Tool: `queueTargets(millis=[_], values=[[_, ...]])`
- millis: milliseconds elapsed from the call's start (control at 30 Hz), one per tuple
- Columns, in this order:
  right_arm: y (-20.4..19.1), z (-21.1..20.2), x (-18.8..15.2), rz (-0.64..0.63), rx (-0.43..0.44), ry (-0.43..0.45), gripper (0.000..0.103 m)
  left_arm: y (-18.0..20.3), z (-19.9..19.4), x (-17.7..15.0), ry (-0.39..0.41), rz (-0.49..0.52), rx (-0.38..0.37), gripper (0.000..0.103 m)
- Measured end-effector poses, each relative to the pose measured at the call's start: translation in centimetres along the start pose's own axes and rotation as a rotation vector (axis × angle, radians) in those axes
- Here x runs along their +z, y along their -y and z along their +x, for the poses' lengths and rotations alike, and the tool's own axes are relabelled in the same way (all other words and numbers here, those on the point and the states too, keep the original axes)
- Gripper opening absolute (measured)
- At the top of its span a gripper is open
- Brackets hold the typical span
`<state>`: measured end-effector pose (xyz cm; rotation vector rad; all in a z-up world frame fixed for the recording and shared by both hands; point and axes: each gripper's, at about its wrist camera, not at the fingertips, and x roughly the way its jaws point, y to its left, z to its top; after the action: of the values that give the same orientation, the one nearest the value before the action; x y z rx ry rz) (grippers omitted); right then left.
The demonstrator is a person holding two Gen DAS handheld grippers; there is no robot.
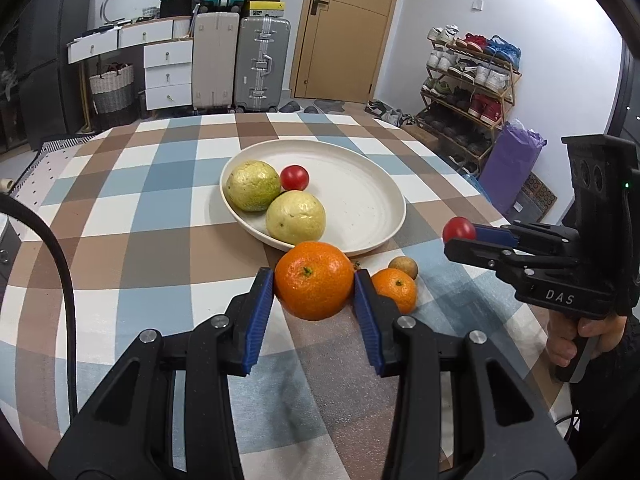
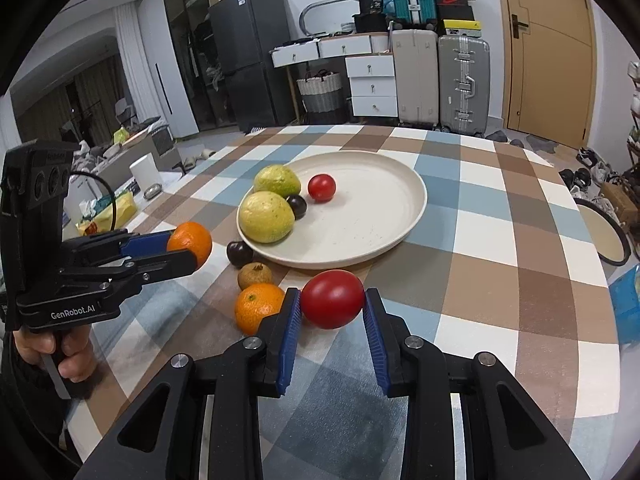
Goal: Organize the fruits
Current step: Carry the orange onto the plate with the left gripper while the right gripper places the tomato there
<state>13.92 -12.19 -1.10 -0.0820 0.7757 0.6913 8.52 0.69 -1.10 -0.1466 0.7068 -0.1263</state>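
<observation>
Left tool (image 1: 314,282) gripping large round orange (image 1: 314,280), right tool (image 2: 332,300) clamping glossy red tomato (image 2: 332,299); lowering gently into round cream ceramic plate (image 2: 400,224), avoiding resting fruit

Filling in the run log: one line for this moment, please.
left claw: shut on orange | right claw: shut on tomato | plate: two guavas, tomato, dark fruit

Your left gripper (image 1: 314,280) was clamped on a large orange (image 1: 314,280), while your right gripper (image 2: 332,300) pinched a red tomato (image 2: 332,299), both held above the table.
</observation>
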Motion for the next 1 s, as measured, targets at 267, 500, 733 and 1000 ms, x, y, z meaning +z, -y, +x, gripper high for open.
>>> queueTargets(millis=[267,500,733,1000], values=[[-0.1,0.0,0.5,0.002,0.012,0.022,0.032,-0.3,-0.6,0.6,0.033,-0.010,0.039,0.038],[0.1,0.1,1.2,-0.009,0.008,0.042,0.032,0.0,0.4,1.3,0.056,-0.021,0.051,0.038],[1.0,0.5,2.4,-0.012,0.013,0.055,0.032,1.1,1.9,2.7,0.063,-0.014,0.042,0.038],[1.8,1.5,3.6,-0.002,0.023,0.056,0.032,1.9,4.1,4.0,0.048,0.005,0.040,0.038]])
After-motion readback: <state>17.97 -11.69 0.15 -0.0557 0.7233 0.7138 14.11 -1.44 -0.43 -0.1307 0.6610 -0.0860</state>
